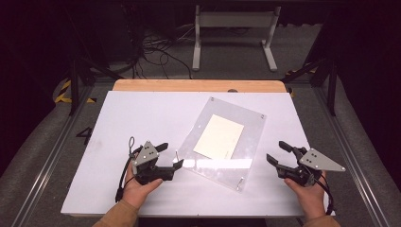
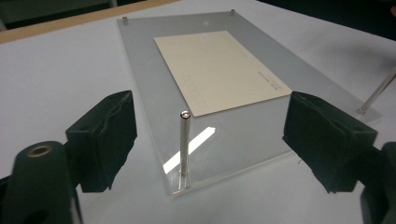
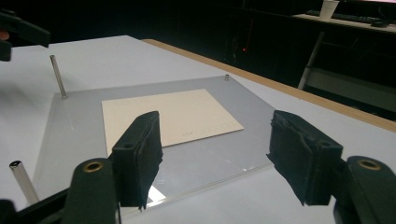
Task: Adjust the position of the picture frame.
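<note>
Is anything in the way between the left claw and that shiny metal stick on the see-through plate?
Nothing visible is. The left gripper has its jaws open, with the upright metal pin at the near corner of the clear plate straight ahead between them, untouched. Only bare white table lies around that corner.

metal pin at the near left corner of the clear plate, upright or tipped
Upright: the metal pin rises straight from the corner of the clear plate and nothing touches it.
</note>
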The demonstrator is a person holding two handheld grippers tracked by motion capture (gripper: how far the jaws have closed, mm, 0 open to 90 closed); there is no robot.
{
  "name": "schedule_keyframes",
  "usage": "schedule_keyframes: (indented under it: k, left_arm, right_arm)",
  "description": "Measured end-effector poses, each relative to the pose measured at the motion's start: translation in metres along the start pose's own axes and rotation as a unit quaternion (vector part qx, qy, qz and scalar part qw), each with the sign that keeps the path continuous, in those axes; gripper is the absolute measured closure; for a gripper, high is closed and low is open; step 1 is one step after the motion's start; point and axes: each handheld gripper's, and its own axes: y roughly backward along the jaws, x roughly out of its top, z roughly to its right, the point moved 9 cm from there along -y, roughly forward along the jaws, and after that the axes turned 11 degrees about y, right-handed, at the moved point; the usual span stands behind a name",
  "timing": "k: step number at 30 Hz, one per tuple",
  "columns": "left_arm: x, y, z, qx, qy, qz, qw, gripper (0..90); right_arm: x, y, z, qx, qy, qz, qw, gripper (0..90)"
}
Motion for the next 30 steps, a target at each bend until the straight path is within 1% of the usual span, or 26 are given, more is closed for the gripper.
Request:
schedule_keyframes:
  k: [1,2,6,7,9,10,12,13,14,15,17,18,19,20,23,25,26,28,29,30]
  left_arm:
    - [-0.001,-0.003,-0.001,0.0,0.001,-0.005,1.0,20.7]
    - [-0.003,-0.005,-0.001,-0.002,0.007,-0.01,0.9999,22.4]
    - [-0.008,-0.017,-0.002,0.001,0.003,-0.026,0.9997,27.6]
    - [-0.01,-0.019,-0.002,0.002,0.003,-0.034,0.9994,28.3]
    - [-0.013,-0.022,-0.003,0.002,0.005,-0.043,0.9991,31.0]
    - [-0.015,-0.024,-0.004,0.006,0.004,-0.046,0.9989,33.0]
    - [-0.018,-0.027,-0.006,0.01,0.01,-0.056,0.9983,35.0]
    - [-0.019,-0.029,-0.007,0.014,0.01,-0.059,0.9981,35.8]
    - [-0.021,-0.03,-0.007,0.017,0.015,-0.062,0.9978,38.3]
    - [-0.022,-0.031,-0.008,0.016,0.012,-0.067,0.9976,42.2]
    - [-0.023,-0.032,-0.008,0.019,0.012,-0.066,0.9976,48.1]
    - [-0.024,-0.033,-0.008,0.018,0.008,-0.071,0.9973,48.1]
    - [-0.025,-0.034,-0.009,0.021,0.007,-0.072,0.9972,52.1]
    - [-0.026,-0.035,-0.009,0.023,0.006,-0.076,0.9969,53.9]
    - [-0.027,-0.036,-0.01,0.031,0.005,-0.082,0.9962,63.4]
    - [-0.027,-0.036,-0.012,0.036,0.007,-0.081,0.996,67.3]
    - [-0.027,-0.035,-0.013,0.04,0.012,-0.081,0.9958,70.6]
    - [-0.026,-0.034,-0.017,0.047,0.014,-0.078,0.9957,79.0]
    - [-0.026,-0.033,-0.018,0.045,0.019,-0.079,0.9957,83.7]
    - [-0.026,-0.033,-0.018,0.044,0.018,-0.081,0.9956,83.9]
  right_arm:
    - [0.0,0.0,-0.001,0.002,0.0,0.0,1.0,34.7]
    - [0.0,0.0,-0.001,0.003,0.0,-0.001,1.0,34.9]
    - [0.0,0.001,-0.003,0.01,-0.003,0.001,0.9999,36.6]
    - [0.0,0.001,-0.003,0.012,-0.004,0.001,0.9999,36.9]
    - [0.0,0.002,-0.004,0.012,-0.004,-0.001,0.9999,38.2]
    - [0.0,0.002,-0.004,0.013,-0.004,-0.001,0.9999,38.8]
    - [0.0,0.003,-0.005,0.013,-0.002,-0.004,0.9999,40.5]
    - [0.0,0.003,-0.006,0.018,-0.003,-0.003,0.9998,42.4]
    - [0.0,0.003,-0.007,0.025,-0.006,-0.005,0.9997,42.9]
    - [-0.001,0.003,-0.008,0.027,-0.007,-0.009,0.9996,43.7]
    - [-0.002,0.003,-0.009,0.028,-0.007,-0.013,0.9995,44.1]
    - [-0.003,0.003,-0.009,0.03,-0.01,-0.016,0.9994,44.1]
    - [-0.003,0.004,-0.01,0.033,-0.011,-0.019,0.9992,44.5]
    - [-0.004,0.004,-0.01,0.033,-0.01,-0.019,0.9992,44.5]
    - [-0.004,0.004,-0.011,0.039,-0.01,-0.022,0.999,44.7]
    - [-0.005,0.004,-0.012,0.04,-0.009,-0.023,0.9989,44.8]
    - [-0.005,0.004,-0.012,0.04,-0.008,-0.024,0.9989,44.7]
    - [-0.005,0.004,-0.012,0.043,-0.009,-0.025,0.9987,44.6]
    - [-0.006,0.004,-0.013,0.044,-0.009,-0.025,0.9987,44.6]
    - [-0.006,0.004,-0.013,0.044,-0.011,-0.026,0.9986,44.5]
